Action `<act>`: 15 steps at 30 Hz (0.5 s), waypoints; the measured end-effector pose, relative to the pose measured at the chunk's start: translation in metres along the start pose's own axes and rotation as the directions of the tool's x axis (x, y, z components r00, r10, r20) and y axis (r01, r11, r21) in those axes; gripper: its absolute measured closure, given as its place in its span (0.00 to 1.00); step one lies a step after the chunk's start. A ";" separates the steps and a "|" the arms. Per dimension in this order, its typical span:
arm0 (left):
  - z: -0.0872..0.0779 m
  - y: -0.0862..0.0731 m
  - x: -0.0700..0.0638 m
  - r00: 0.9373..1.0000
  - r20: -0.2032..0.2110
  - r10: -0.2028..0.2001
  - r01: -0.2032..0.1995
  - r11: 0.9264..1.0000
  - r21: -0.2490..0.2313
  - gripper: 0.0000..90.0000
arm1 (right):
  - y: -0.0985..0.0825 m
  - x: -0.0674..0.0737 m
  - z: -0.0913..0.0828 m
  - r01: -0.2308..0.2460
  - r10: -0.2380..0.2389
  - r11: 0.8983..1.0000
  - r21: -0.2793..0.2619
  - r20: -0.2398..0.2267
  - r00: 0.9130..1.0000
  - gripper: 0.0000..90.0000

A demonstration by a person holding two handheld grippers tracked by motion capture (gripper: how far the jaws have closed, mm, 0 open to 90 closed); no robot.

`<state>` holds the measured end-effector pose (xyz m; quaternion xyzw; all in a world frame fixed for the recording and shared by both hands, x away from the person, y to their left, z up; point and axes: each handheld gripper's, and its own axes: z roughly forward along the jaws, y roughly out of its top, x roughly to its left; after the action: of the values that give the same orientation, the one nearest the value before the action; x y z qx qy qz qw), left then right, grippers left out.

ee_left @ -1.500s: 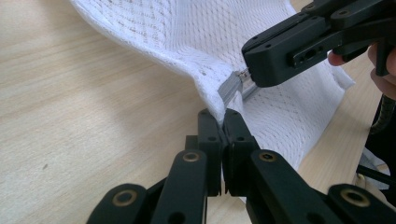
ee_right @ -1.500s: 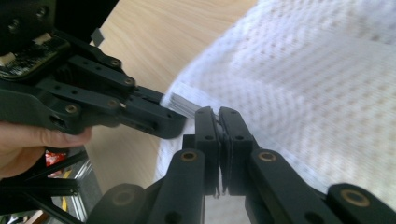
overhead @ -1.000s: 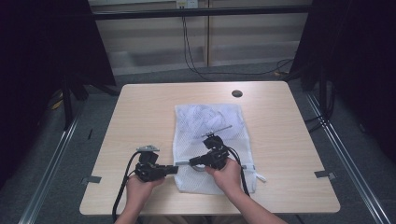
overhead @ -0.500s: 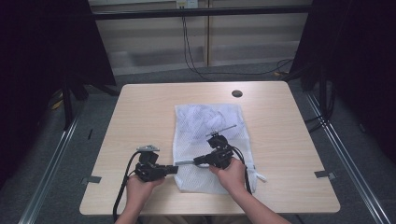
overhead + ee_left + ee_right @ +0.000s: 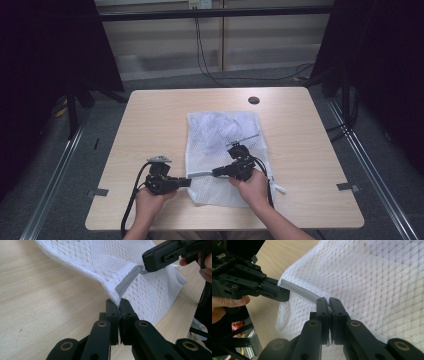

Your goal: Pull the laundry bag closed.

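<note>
Left claw (image 5: 117,305) is pinching the corner of the mesh bag (image 5: 222,150), jaws clamped on the white fabric right at the end of the grey zipper (image 5: 126,281). Right claw (image 5: 329,302) is gripping the zipper pull, jaws closed on it, with the grey tape running taut between the two claws.

Change since a second ago: in the high view the right claw (image 5: 216,174) is sitting farther from the left claw (image 5: 187,182) than before, and a longer stretch of grey zipper is showing between them. The left claw is staying put as the anchor.

Reading: the zipper is being drawn along the bag's near edge; most of that edge is still to travel.

The bag is lying flat on the bench (image 5: 150,120), stretching from the zipper towards the far side.
</note>
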<state>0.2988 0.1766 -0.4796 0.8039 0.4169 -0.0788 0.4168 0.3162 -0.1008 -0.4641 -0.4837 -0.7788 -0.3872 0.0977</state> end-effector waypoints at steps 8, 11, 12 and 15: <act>0.000 0.000 0.000 1.000 -0.001 0.000 0.000 1.000 -0.001 0.98 | -0.003 -0.006 -0.003 -0.010 0.010 1.000 -0.010 -0.005 1.000 0.97; -0.001 0.000 0.001 1.000 0.007 0.001 -0.001 1.000 0.003 0.98 | -0.003 -0.006 -0.003 -0.010 0.010 1.000 -0.009 -0.006 1.000 0.97; -0.001 0.000 0.001 1.000 0.008 0.001 -0.002 1.000 0.004 0.98 | -0.003 -0.006 -0.003 -0.011 0.011 1.000 -0.008 -0.007 1.000 0.97; 0.000 0.000 0.000 1.000 0.008 0.000 0.000 1.000 0.002 0.98 | -0.003 -0.006 -0.004 -0.010 0.010 1.000 -0.008 -0.009 1.000 0.97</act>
<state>0.2989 0.1772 -0.4797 0.8039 0.4152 -0.0826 0.4178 0.3157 -0.1082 -0.4666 -0.4864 -0.7743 -0.3921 0.1010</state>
